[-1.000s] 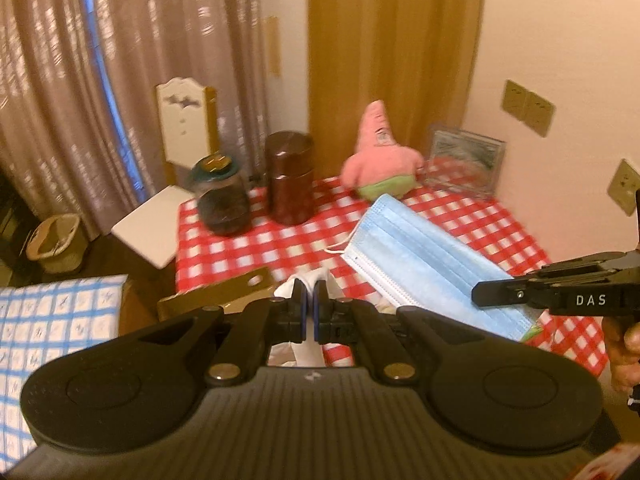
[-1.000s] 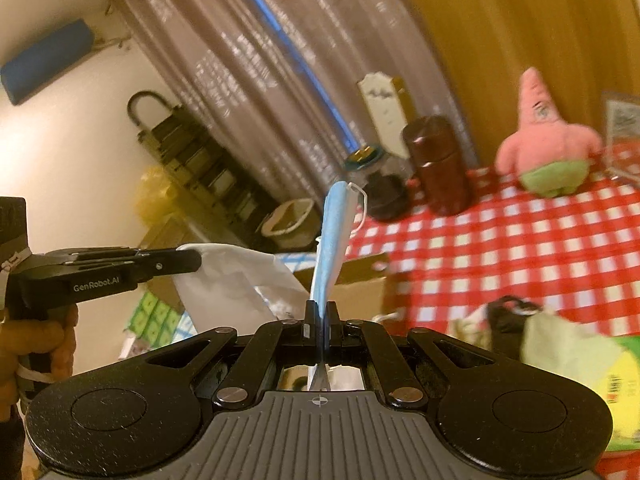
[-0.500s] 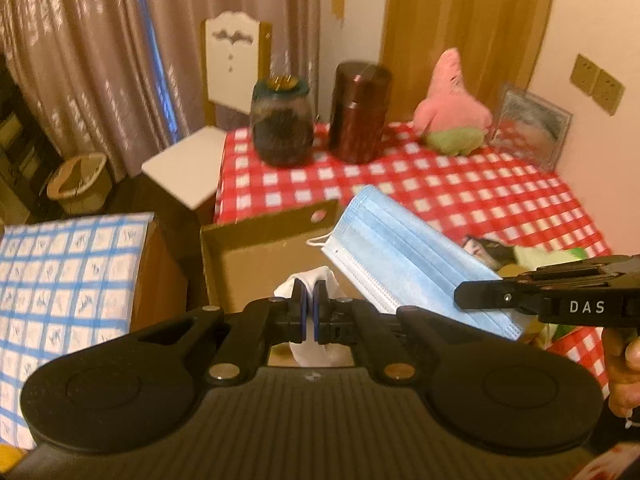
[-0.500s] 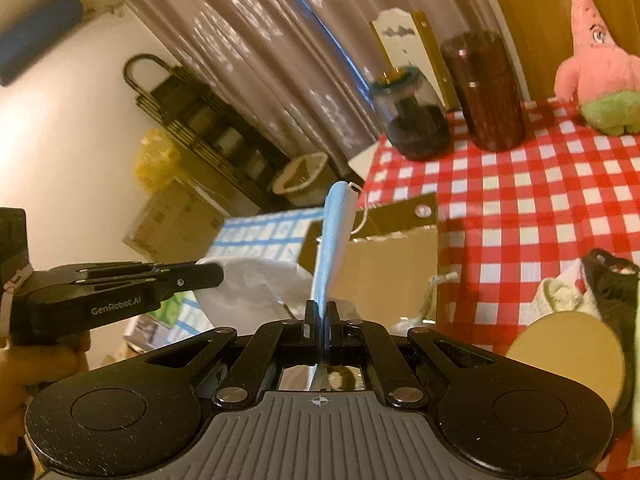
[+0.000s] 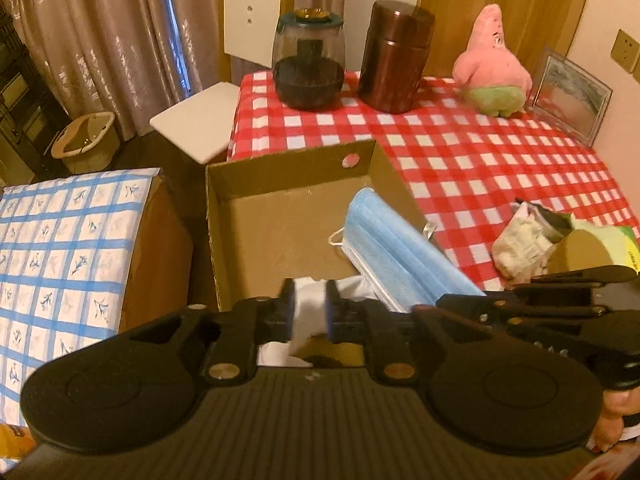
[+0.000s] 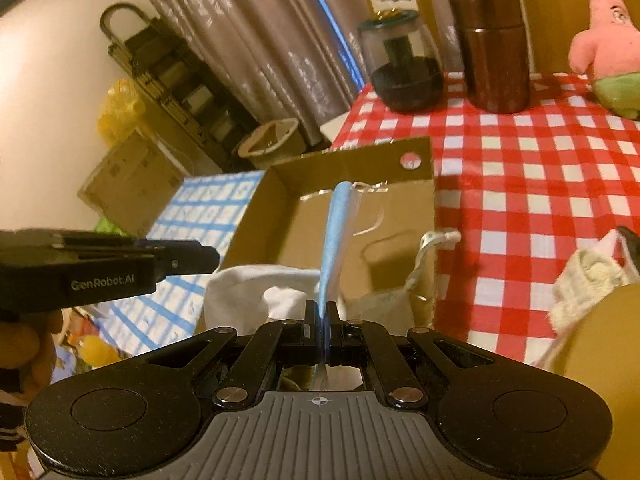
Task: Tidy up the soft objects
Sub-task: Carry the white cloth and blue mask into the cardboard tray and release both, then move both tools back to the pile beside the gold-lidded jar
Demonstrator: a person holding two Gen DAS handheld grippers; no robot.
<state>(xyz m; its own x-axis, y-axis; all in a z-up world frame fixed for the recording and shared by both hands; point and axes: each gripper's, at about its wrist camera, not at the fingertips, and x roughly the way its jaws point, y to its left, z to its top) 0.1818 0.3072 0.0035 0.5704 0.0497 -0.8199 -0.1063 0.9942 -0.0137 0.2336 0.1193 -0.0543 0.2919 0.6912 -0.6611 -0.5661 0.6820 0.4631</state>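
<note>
Presently, item one: cardboard box, open at the top, standing at the near-left edge of the table, floor bare apart from what the grippers bring in.

Item two: left gripper, jaws opening, a white cloth between the pads; whether the pads press it is hard to tell through the blur, though it looks slack. The cloth hangs just over the box's near wall, at 12 o'clock from the gripper.

Item three: right gripper, clenched on a blue face mask. The mask's long axis runs straight out from the jaws toward 12 o'clock, its far end with the ear loop over the box floor. In the left view the same mask lies slanted from 4 o'clock up to 11 o'clock, just beside the cloth. Both hands are equally near the box; the coming move is likely a drop inside it.

Item four: table under a red-and-white checked cloth. On it, at the far side: a dark jar, a brown canister, a pink plush star, a picture frame. At 3 o'clock, a heap of further soft things, not yet sorted.

Item five: room. Curtains, a white chair, a basket on the floor, a blue-checked cover at 9 o'clock.
</note>
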